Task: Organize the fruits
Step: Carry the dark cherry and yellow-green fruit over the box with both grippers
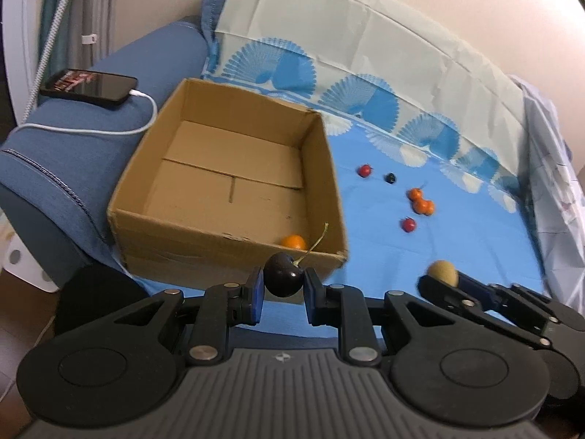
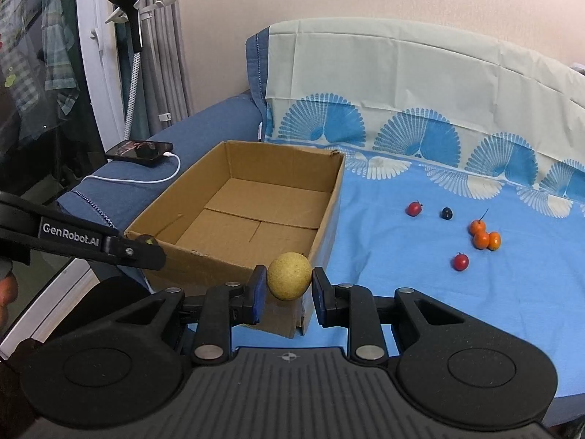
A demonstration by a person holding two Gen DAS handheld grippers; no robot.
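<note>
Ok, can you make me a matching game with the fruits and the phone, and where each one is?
Things:
1. dark cherry
2. yellow round fruit
3. orange fruit
4. phone

Places:
A. inside the cardboard box, near its front corner
B. on the blue sofa arm, plugged into a white cable
C. pinched in the left gripper
D. pinched in the right gripper

Pairs: 1-C, 2-D, 3-A, 4-B
</note>
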